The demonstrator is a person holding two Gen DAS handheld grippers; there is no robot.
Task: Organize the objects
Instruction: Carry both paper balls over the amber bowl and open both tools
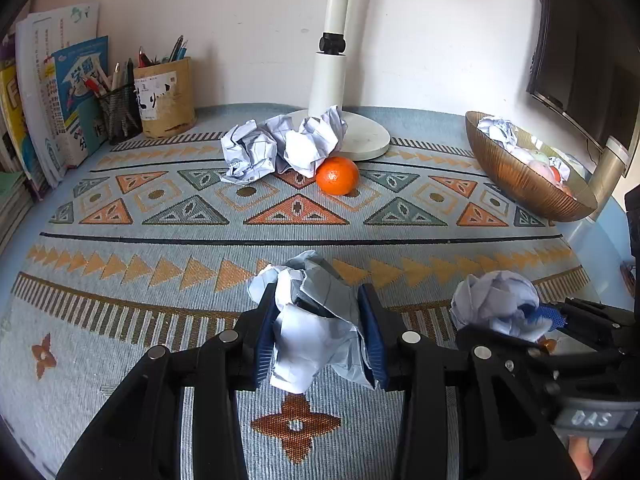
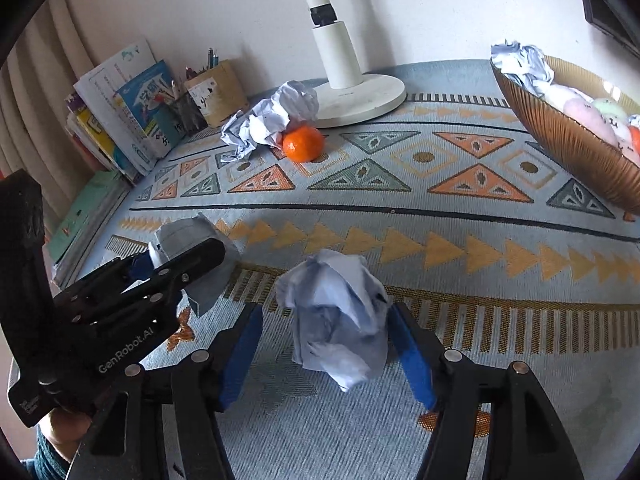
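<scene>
My left gripper [image 1: 318,320] is shut on a crumpled paper ball [image 1: 316,328], held over the patterned cloth; it also shows at the left of the right wrist view [image 2: 176,256]. My right gripper [image 2: 324,332] is open around a second crumpled paper ball [image 2: 340,316]; its right pad touches the ball and a gap shows at the left pad. That ball and gripper show in the left wrist view [image 1: 500,304]. More crumpled paper [image 1: 280,146] and an orange [image 1: 337,175] lie by the lamp base. A brown bowl [image 1: 520,176] holds paper and fruit.
A white lamp stand [image 1: 332,72] rises at the back centre. Pen holders [image 1: 164,96] and upright books [image 1: 60,96] stand at the back left. A dark monitor [image 1: 580,40] hangs at the right. The patterned cloth [image 1: 160,248] covers the table.
</scene>
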